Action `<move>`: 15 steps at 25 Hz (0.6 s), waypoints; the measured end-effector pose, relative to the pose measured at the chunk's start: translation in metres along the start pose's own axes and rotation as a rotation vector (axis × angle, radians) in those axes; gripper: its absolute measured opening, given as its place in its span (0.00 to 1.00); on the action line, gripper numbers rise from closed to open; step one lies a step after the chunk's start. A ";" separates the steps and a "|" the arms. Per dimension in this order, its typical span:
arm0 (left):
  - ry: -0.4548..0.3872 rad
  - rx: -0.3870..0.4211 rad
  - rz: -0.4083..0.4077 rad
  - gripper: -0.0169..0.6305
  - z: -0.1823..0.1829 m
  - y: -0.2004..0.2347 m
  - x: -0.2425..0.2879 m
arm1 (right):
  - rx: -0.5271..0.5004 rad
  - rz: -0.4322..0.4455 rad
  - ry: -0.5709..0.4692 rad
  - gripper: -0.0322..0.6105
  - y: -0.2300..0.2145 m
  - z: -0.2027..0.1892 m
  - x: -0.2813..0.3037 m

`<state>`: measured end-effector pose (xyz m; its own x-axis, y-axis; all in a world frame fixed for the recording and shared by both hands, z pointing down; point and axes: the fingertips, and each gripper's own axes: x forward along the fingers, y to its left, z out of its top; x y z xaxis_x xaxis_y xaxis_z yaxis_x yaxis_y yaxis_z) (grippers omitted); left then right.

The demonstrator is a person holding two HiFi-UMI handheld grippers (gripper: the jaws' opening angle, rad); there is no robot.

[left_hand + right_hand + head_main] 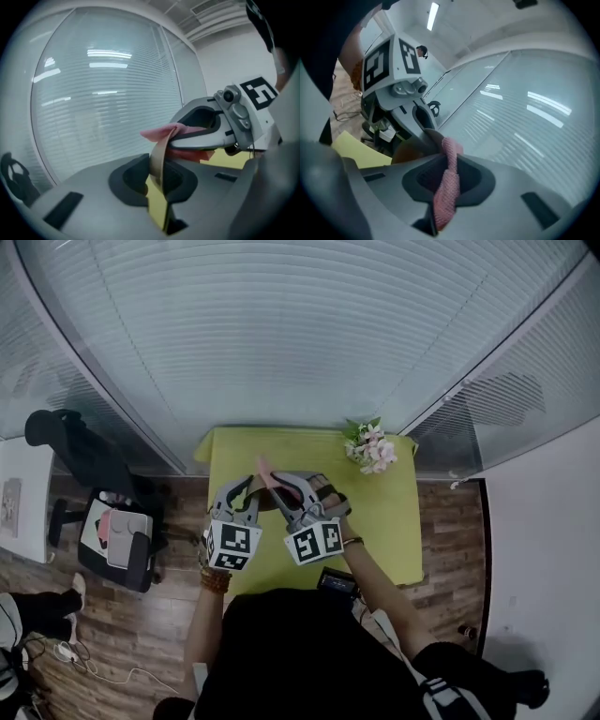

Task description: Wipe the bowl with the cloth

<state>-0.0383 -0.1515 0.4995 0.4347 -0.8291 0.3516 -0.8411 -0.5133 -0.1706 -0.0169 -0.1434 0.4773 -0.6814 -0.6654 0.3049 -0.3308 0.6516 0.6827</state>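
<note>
Both grippers are held up over the yellow-green table [394, 521], close together. My left gripper [159, 176] is shut on the thin tan rim of the bowl [158, 157], which stands edge-on between its pads. My right gripper [446, 180] is shut on a pink knitted cloth [446, 187] that hangs down through its jaws. In the left gripper view the cloth [165, 132] lies over the bowl's rim, with the right gripper [213, 129] just behind it. The right gripper view shows the bowl [410, 152] as a brown shape below the left gripper [401, 79]. From the head view the cloth [266, 477] shows between the left gripper [246, 491] and the right gripper [286, 495].
A bunch of pale pink flowers [370, 448] lies at the table's far right corner. A small dark device [336, 582] sits at the near edge. A black chair [66, 442] and a stool with things on it [117, 540] stand to the left. A glass wall with blinds runs behind the table.
</note>
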 end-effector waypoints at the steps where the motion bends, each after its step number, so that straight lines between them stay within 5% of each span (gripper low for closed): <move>1: -0.010 0.060 0.037 0.07 0.012 0.002 -0.004 | -0.027 -0.044 0.000 0.12 -0.007 0.005 -0.002; 4: -0.041 0.225 0.129 0.07 0.039 0.002 -0.015 | -0.043 -0.134 0.008 0.11 -0.022 0.016 -0.008; 7: -0.083 0.299 0.163 0.07 0.048 0.000 -0.025 | 0.014 -0.157 0.004 0.11 -0.024 0.022 -0.013; 12: -0.128 0.265 0.133 0.07 0.051 0.001 -0.036 | 0.180 -0.098 -0.028 0.10 -0.024 0.031 -0.017; 15: -0.185 0.114 0.104 0.08 0.060 0.005 -0.042 | 0.287 -0.093 -0.058 0.09 -0.030 0.035 -0.020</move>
<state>-0.0419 -0.1327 0.4287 0.4076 -0.9001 0.1536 -0.8475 -0.4355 -0.3035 -0.0160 -0.1366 0.4277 -0.6729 -0.7106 0.2056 -0.5589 0.6705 0.4879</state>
